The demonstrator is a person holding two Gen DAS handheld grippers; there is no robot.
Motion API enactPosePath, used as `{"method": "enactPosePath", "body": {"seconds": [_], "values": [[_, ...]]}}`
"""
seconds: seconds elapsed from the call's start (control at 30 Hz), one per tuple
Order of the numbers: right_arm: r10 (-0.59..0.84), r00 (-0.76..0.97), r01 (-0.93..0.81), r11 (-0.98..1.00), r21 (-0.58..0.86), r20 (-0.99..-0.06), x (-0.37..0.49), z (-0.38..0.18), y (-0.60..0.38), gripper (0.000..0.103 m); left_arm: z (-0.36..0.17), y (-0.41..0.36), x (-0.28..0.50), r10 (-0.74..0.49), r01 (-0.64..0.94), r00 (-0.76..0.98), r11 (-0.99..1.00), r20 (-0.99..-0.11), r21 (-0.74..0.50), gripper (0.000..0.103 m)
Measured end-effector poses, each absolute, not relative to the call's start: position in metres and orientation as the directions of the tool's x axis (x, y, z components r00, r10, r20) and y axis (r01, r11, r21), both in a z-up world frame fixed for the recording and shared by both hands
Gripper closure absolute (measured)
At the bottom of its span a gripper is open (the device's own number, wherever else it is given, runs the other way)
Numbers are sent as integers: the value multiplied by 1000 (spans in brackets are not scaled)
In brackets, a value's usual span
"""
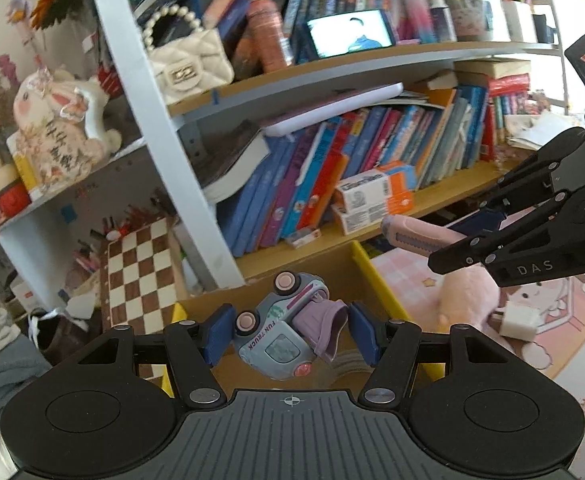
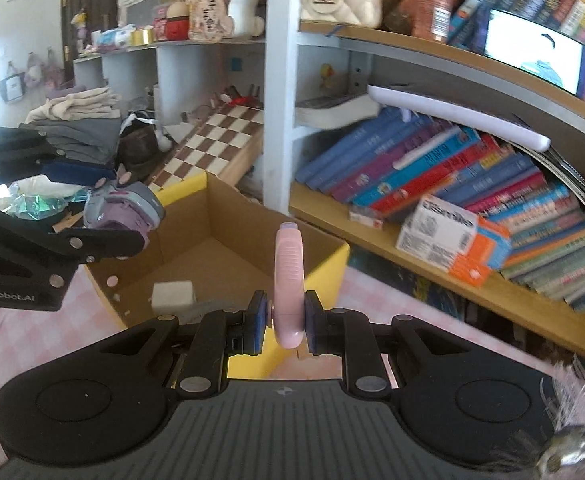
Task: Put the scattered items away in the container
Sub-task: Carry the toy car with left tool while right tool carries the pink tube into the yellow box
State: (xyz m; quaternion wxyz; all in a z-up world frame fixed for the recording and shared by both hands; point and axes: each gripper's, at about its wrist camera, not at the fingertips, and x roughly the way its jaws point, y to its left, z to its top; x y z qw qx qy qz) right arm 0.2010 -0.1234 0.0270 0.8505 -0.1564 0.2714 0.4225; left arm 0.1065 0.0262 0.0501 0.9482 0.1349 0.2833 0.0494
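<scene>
A cardboard box with yellow edges [image 2: 324,264] stands open on the pink mat in front of the bookshelf; it also shows in the left wrist view [image 1: 368,268]. My left gripper [image 1: 288,336] is shut on a grey-and-purple toy truck [image 1: 280,332] and holds it over the box; the truck also shows in the right wrist view [image 2: 124,208]. My right gripper [image 2: 288,320] is shut on a pink utility knife [image 2: 288,276] just before the box's near rim; the knife also shows in the left wrist view [image 1: 420,236]. A white block [image 2: 172,294] lies inside the box.
A bookshelf full of books [image 2: 452,176] stands right behind the box. A chessboard [image 1: 140,276] leans at the left. A pink plush toy [image 1: 464,300] and a white block [image 1: 520,322] lie on the pink mat [image 1: 564,320]. Folded clothes [image 2: 80,120] are piled at far left.
</scene>
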Motion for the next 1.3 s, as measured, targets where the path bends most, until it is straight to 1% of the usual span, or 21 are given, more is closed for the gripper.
{"method": "enactPosePath", "body": {"seconds": [0.23, 0.57, 0.8, 0.93, 1.3], "values": [[653, 454, -839, 542, -45, -606, 217, 20, -90, 85, 37, 47, 126, 216, -62, 801, 958, -559, 280, 41], [640, 394, -881, 468, -72, -660, 240, -9, -46, 85, 12, 64, 159, 234, -53, 743, 955, -627, 293, 41], [611, 369, -903, 415, -113, -700, 264, -26, -16, 85, -2, 88, 197, 219, -58, 687, 967, -693, 249, 41], [595, 351, -913, 388, -124, -723, 274, -36, -4, 85, -16, 91, 214, 229, -53, 650, 965, -725, 257, 41], [479, 346, -934, 254, -250, -807, 283, -70, 32, 85, -50, 105, 240, 249, -83, 539, 966, -805, 243, 41]]}}
